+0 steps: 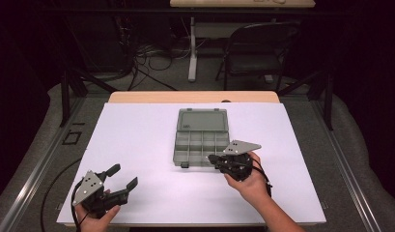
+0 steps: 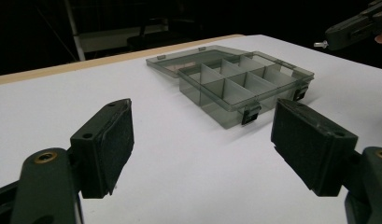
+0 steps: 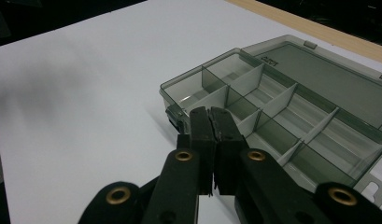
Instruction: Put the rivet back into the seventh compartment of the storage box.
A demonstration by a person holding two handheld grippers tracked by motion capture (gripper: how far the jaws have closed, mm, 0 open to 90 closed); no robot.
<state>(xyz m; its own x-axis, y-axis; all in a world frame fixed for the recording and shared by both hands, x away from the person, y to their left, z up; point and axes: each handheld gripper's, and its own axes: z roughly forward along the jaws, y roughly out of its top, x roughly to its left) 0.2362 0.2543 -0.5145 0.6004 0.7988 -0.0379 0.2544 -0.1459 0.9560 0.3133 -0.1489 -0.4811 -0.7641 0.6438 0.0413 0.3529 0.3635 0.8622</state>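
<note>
A smoky clear plastic organiser box (image 1: 202, 137) lies open in the middle of the white table, its lid folded flat toward the far side and its several compartments empty. The box (image 2: 240, 84) lies ahead of my left gripper (image 2: 205, 144), which is open with nothing between its pads. That left gripper (image 1: 122, 176) rests near the table's front left edge. My right gripper (image 1: 213, 158) hovers just right of the box's front right corner, jaws pressed together on nothing. Its shut fingertips (image 3: 211, 122) hang over the box (image 3: 282, 107) near a corner latch.
The white table top (image 1: 137, 140) is bare around the box. A wooden strip (image 1: 195, 96) runs along the far edge. Beyond it stand a dark folding chair (image 1: 258, 53) and a desk leg with cables on the floor.
</note>
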